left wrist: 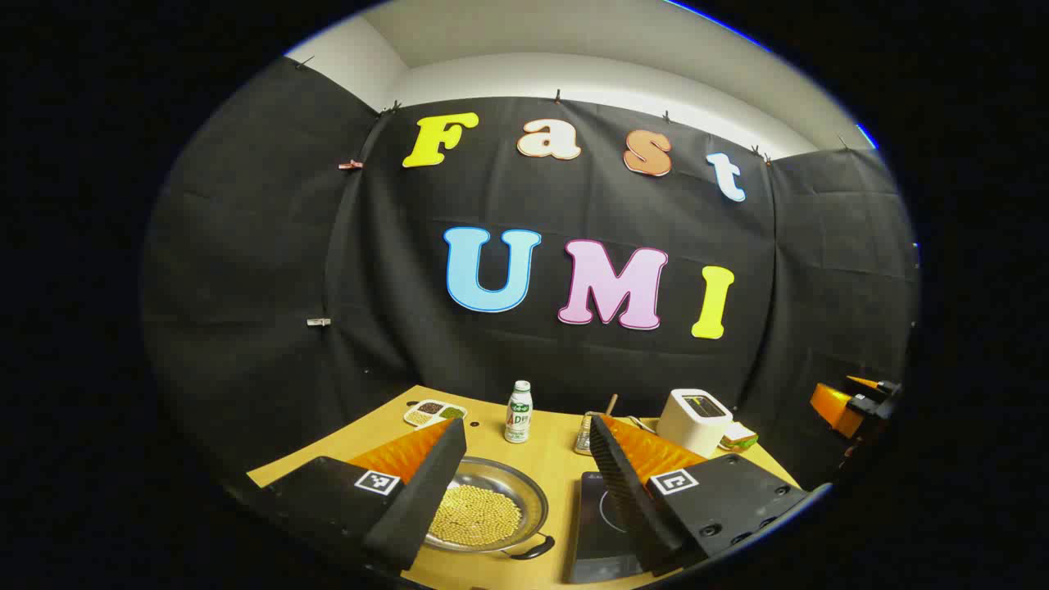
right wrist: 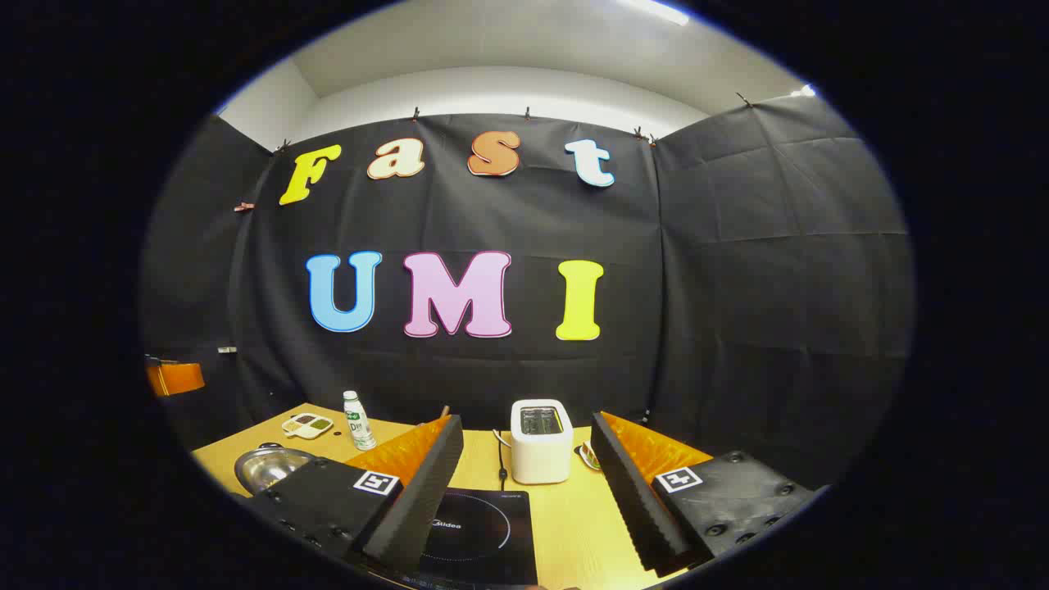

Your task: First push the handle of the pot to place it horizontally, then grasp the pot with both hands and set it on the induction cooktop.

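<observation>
A shallow steel pot (left wrist: 492, 504) full of small yellow beans sits on the wooden table, with one black loop handle (left wrist: 533, 547) at its near right rim. My left gripper (left wrist: 524, 500) hovers open above it, its left finger over the pot's left edge. The black induction cooktop (left wrist: 602, 524) lies just right of the pot, partly under the right finger. In the right gripper view my right gripper (right wrist: 529, 500) is open above the cooktop (right wrist: 479, 533), and the pot (right wrist: 266, 467) shows at far left. The right gripper's orange body (left wrist: 844, 406) appears at the left gripper view's right edge.
A white toaster (right wrist: 541, 438) stands behind the cooktop with its cord running forward. A small white bottle (left wrist: 518, 412), a divided dish of grains (left wrist: 433, 411) and a sandwich on a plate (left wrist: 737, 436) stand along the table's back. Black cloth walls close the booth.
</observation>
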Demonstrator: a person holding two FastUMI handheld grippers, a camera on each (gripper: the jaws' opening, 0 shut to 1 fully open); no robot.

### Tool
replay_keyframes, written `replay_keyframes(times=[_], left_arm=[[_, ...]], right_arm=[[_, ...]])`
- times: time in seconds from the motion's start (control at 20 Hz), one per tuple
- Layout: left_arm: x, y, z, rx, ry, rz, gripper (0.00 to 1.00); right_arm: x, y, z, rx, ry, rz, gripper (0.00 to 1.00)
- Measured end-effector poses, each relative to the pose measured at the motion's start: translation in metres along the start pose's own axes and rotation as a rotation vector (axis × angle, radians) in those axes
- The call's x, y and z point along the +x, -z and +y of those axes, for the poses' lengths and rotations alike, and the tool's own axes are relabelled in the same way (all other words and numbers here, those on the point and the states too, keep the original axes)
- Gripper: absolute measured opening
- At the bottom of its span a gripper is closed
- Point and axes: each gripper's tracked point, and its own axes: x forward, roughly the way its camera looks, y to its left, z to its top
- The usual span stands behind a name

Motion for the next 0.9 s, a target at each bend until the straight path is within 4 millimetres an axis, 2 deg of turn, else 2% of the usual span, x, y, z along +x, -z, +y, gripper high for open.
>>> replay_keyframes(times=[0.25,0.35,0.45,0.55,0.7,0.8,0.9], left_arm=[[-0.003,0.005,0.027,0.020,0.020,0.007,0.95],[0.000,0.017,0.036,0.039,0.040,0.021,0.95],[0.000,0.027,0.057,0.051,0.017,0.040,0.95],[-0.003,0.022,0.059,0.038,0.041,0.015,0.95],[-0.003,0.024,0.072,0.049,0.056,0.003,0.95],[-0.003,0.020,0.072,0.038,0.078,-0.016,0.95],[-0.001,0.020,0.070,0.025,0.099,-0.024,0.95]], right_arm=[[-0.014,0.003,0.020,0.011,0.024,0.009,0.98],[-0.020,0.007,0.025,-0.001,0.037,0.015,0.98],[-0.024,0.007,0.032,0.000,0.047,0.017,0.98],[-0.026,0.004,0.036,-0.017,0.061,0.000,0.98],[-0.033,0.012,0.044,-0.043,0.061,0.016,0.98],[-0.038,0.006,0.049,-0.034,0.065,0.001,0.96],[-0.042,0.009,0.052,-0.036,0.067,0.003,0.98]])
